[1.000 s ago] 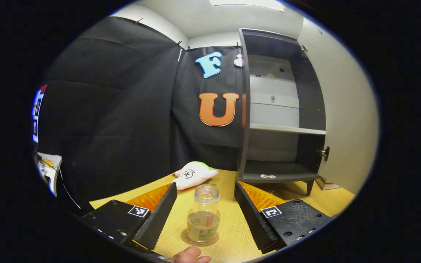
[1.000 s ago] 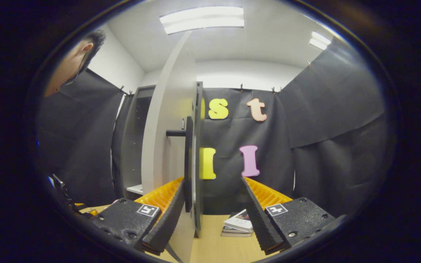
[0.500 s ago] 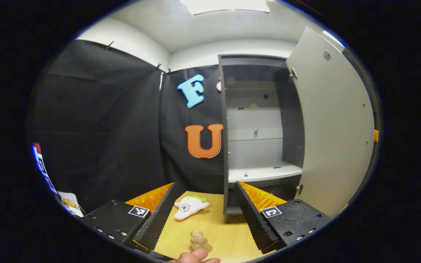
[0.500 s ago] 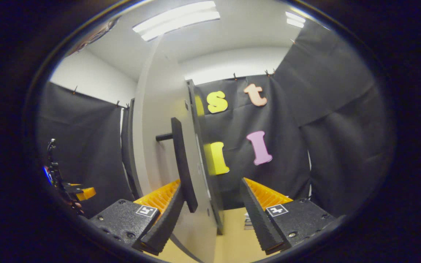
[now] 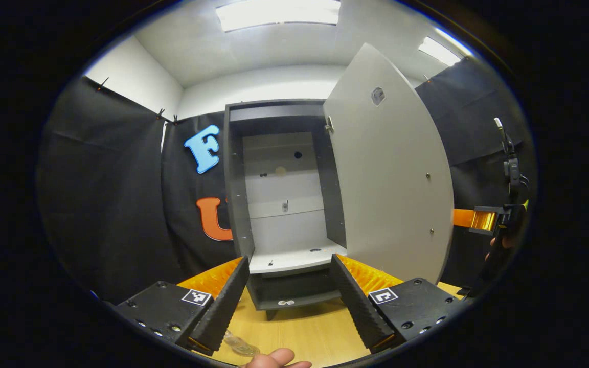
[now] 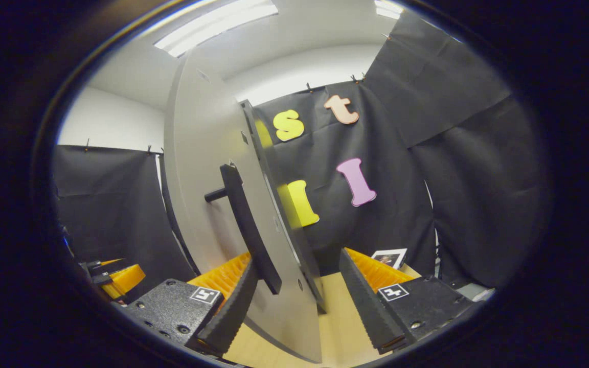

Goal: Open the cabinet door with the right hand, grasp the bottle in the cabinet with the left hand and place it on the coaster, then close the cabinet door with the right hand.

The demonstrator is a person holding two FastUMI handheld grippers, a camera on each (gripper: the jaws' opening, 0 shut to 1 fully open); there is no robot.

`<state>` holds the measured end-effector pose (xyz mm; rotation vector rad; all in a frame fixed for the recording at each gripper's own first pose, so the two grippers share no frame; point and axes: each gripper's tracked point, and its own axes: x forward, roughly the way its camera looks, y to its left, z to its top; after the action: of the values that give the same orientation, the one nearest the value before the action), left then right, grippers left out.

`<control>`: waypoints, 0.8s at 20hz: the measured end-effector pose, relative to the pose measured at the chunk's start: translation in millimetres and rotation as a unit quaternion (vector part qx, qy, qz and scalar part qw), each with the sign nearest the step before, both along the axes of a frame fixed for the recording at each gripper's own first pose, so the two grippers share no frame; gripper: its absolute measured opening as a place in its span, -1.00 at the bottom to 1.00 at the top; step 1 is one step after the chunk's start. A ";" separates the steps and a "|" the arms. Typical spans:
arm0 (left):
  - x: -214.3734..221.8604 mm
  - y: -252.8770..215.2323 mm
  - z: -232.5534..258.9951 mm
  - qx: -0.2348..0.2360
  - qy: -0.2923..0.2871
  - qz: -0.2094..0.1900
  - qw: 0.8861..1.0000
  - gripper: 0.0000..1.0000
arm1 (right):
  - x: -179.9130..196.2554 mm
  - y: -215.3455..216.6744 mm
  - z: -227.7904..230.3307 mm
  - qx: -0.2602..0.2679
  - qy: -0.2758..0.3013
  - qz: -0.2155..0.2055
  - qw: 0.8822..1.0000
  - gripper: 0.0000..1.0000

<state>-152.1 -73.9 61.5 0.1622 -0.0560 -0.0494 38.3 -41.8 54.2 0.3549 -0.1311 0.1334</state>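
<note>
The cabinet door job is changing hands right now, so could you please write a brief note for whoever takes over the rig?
Left claw: open, empty, facing the cabinet.
Right claw: open, straddling the door edge beside the handle, not clamped.
Bottle: out of the cabinet, partly seen on the table by the left claw; coaster contact unclear.
Done: door opened, bottle taken out.
Remaining: close the door with the right claw.

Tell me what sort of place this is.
Most likely a staged recording booth, not a home: black cloth wall pinned up around a wooden table, with a small cabinet standing on it, its door open under ceiling strip lights.
</note>
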 end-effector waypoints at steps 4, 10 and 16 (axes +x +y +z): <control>1.8 -4.5 -15.8 -0.021 0.029 0.001 0.999 0.92 | 0.6 5.3 -1.5 0.027 0.000 0.003 1.000 0.94; 12.0 17.4 -31.4 -0.015 0.050 0.013 0.999 0.92 | -0.9 50.4 -8.8 0.142 0.028 0.061 0.988 0.94; 40.4 41.6 -24.8 -0.067 0.042 0.029 0.996 0.92 | 2.3 88.1 -4.2 0.112 0.040 0.100 0.988 0.94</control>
<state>-111.7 -32.4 36.7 0.0279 0.0298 0.0057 40.6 46.3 50.0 0.5964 -0.0308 0.3049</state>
